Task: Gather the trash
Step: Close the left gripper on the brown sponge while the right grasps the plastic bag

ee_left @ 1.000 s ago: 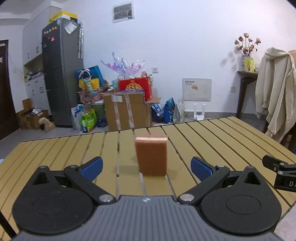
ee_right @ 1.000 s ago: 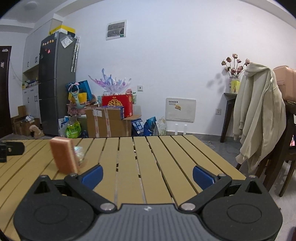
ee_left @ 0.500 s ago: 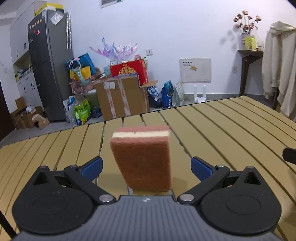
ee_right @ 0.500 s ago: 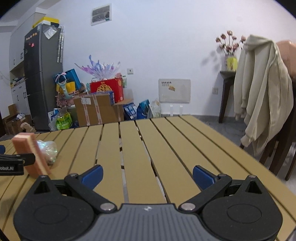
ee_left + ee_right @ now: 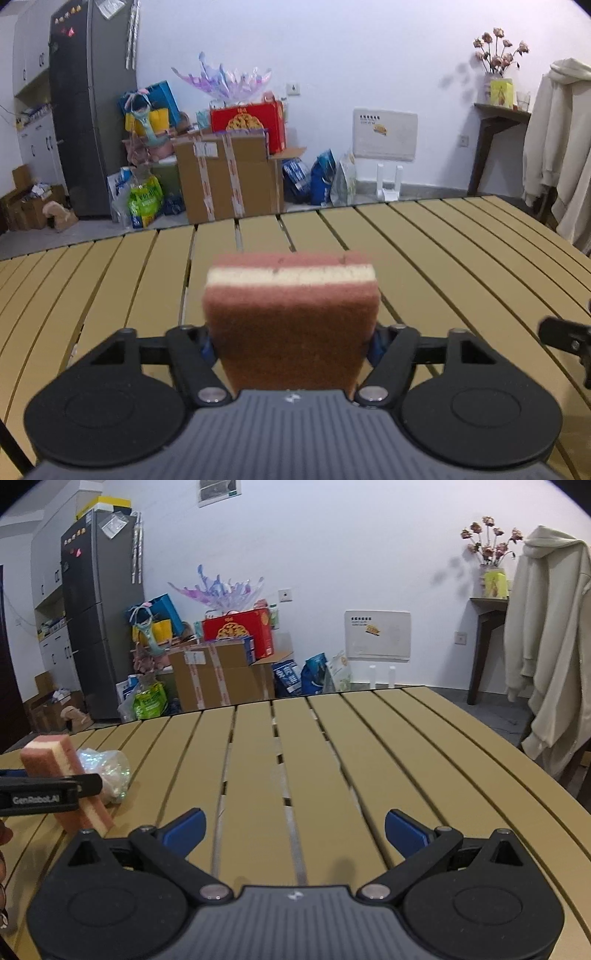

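Left gripper (image 5: 291,343) is pinching the upright sponge (image 5: 291,317) dead center, crumpled wrapper (image 5: 107,775) right behind it at frame left, right gripper (image 5: 293,830) spread wide, farther off.

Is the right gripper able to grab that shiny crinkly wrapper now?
Probably not directly: the right gripper is open, but the sponge and left gripper stand partly before the wrapper.
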